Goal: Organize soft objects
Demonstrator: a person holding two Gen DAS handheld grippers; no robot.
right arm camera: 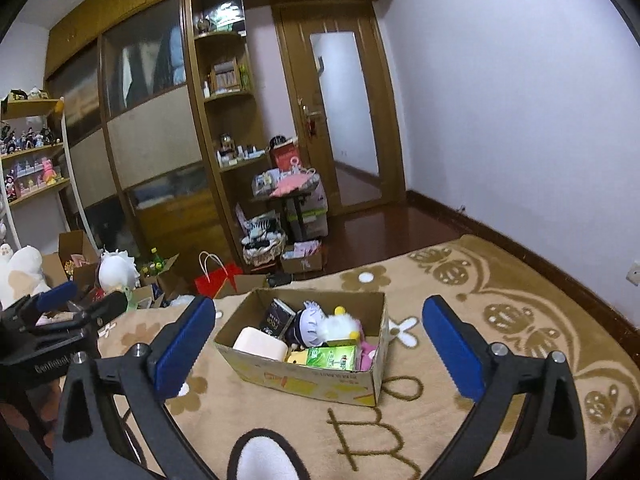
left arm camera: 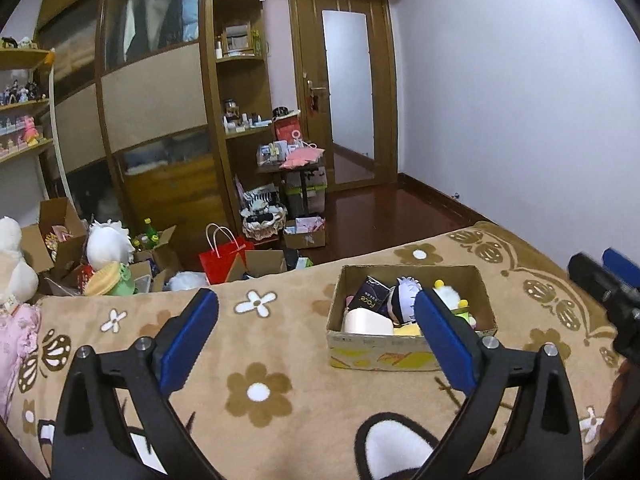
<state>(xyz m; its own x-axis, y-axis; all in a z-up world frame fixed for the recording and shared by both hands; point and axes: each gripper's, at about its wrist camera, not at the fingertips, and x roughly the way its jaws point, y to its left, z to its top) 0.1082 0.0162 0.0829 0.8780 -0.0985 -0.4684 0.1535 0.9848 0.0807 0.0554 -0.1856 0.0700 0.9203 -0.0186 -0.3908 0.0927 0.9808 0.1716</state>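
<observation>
1. Ahead, through your left wrist camera, a tan blanket with white and brown flowers is covering the surface, and beyond its far edge a dark wood floor is running to a wooden door and a tall wardrobe.
2. You are seeing clutter on the floor at the left: a red gift bag, open cartons and white plush toys, all too jumbled to sort out.
3. Your left gripper is standing released, jaws wide apart with nothing between them; the cardboard box is sitting on the blanket ahead and to the right, its near left corner partly hidden behind your right-hand finger.
4. Your right gripper is poking in at the right edge, mostly cut off.
5. Now, through your right wrist camera, the same blanket, door and lilac wall are showing.
6. Your right gripper is also hanging wide open and empty, and the cardboard box is lying straight ahead between its fingers, apart from both.
7. Inside the box you are looking at a white plush, a purple-haired doll, a black packet and a green carton, piled so that the lower items are hidden.
8. Your left gripper is showing at the left edge, side on.
</observation>
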